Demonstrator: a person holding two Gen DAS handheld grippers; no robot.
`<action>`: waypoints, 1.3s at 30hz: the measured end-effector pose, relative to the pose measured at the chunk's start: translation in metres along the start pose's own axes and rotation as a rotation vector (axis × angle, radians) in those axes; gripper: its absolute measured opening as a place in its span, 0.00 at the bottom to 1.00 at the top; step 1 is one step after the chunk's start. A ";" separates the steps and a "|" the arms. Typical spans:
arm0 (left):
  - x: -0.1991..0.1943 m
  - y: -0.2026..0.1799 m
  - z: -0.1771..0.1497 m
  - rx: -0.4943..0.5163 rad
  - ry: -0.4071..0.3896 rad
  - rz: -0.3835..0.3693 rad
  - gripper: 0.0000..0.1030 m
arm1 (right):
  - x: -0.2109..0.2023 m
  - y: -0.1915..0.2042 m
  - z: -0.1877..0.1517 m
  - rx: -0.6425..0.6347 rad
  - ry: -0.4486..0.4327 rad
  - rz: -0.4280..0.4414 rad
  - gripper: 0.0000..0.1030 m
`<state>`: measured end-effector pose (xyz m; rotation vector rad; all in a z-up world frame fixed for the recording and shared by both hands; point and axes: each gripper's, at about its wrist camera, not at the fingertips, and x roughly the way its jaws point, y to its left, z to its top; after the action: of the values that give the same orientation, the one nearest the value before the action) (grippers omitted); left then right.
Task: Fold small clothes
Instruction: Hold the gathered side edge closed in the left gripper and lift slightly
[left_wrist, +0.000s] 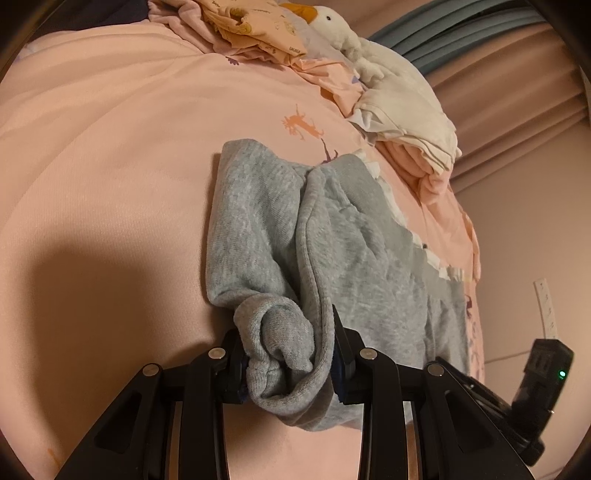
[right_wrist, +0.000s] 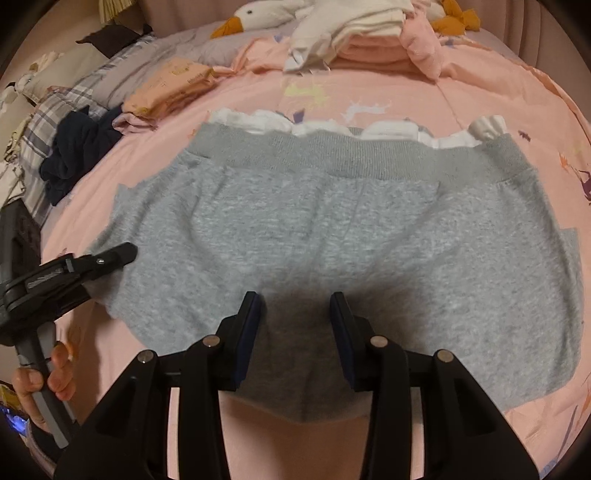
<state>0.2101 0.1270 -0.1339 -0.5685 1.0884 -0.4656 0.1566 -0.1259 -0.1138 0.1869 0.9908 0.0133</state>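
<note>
Shorts (right_wrist: 332, 236) lie flat on bed (right_wrist: 424, 96), waistband far, long axis L-R; left gripper (left_wrist: 290, 354) fingers pinch left hem, right gripper (right_wrist: 297, 332) open over bottom centre.

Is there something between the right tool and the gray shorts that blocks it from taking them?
Nothing visible blocks it. The right tool is open and hangs directly over the lower middle of the gray shorts, with only bare cloth under it. The left tool grips a bunched part of the shorts at their left edge, away to the side.
</note>
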 end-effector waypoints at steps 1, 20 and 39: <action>0.000 -0.001 0.000 0.002 0.000 0.002 0.31 | -0.004 0.002 -0.001 -0.004 -0.016 0.009 0.39; -0.001 -0.003 -0.001 0.008 -0.008 0.000 0.25 | 0.007 0.019 -0.020 -0.080 0.055 -0.070 0.40; -0.014 -0.036 0.007 -0.009 -0.058 0.046 0.17 | -0.034 -0.025 -0.022 0.056 -0.093 0.175 0.40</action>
<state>0.2087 0.1095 -0.0993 -0.5600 1.0463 -0.4020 0.1180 -0.1502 -0.1011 0.3225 0.8802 0.1362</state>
